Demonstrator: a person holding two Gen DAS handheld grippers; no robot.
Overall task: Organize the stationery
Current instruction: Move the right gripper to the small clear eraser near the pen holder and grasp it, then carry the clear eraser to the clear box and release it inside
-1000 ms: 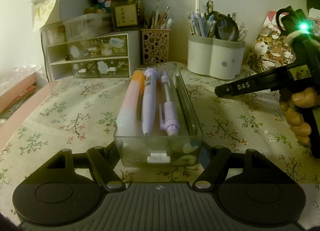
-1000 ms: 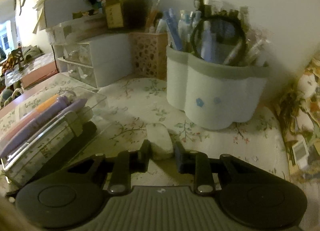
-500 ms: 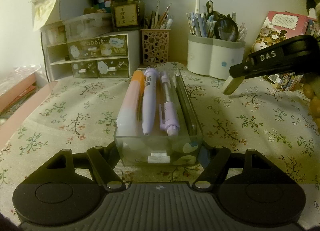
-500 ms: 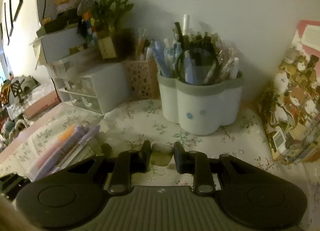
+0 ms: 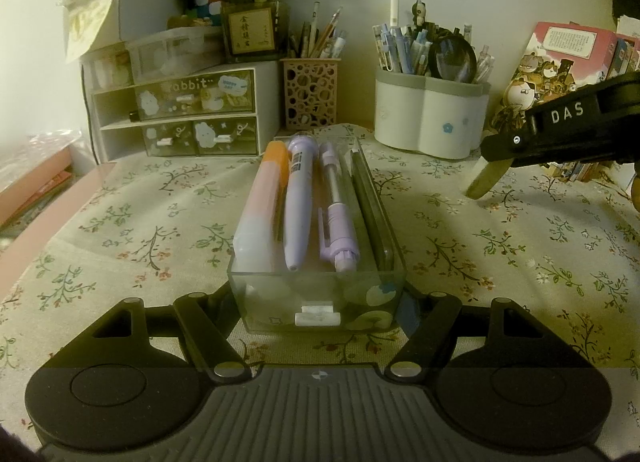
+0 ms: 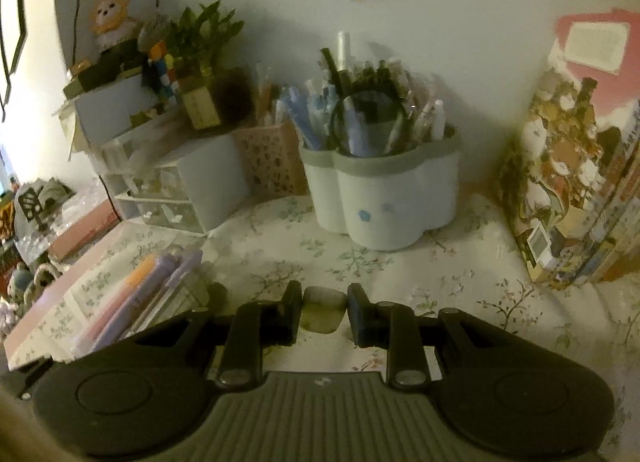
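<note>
At the far left of the surface, covered in a floral cloth, stood the small drawer unit, with a perforated pen cup just to its right against the wall.

In the middle, your left gripper had its fingers clamped on the near end of the clear tray, one finger on each side wall. The tray rested on the cloth and ran away from you toward the wall. Inside it, left to right, lay an orange and pink marker, a lilac pen, a purple mechanical pencil and a dark slim pen, all lengthwise and side by side.

Further right, the white flower-shaped holder, crammed with pens and a magnifying glass, stood by the wall, well apart from the tray.

At the right edge, your right gripper was raised above the cloth, between the tray and an illustrated box. Its fingers were partly closed and pressed on a pale eraser, which hung clear of the surface; from the left wrist view the eraser's lower end stuck out below the black finger marked DAS. The eraser was to the right of the tray and not yet in it.
</note>
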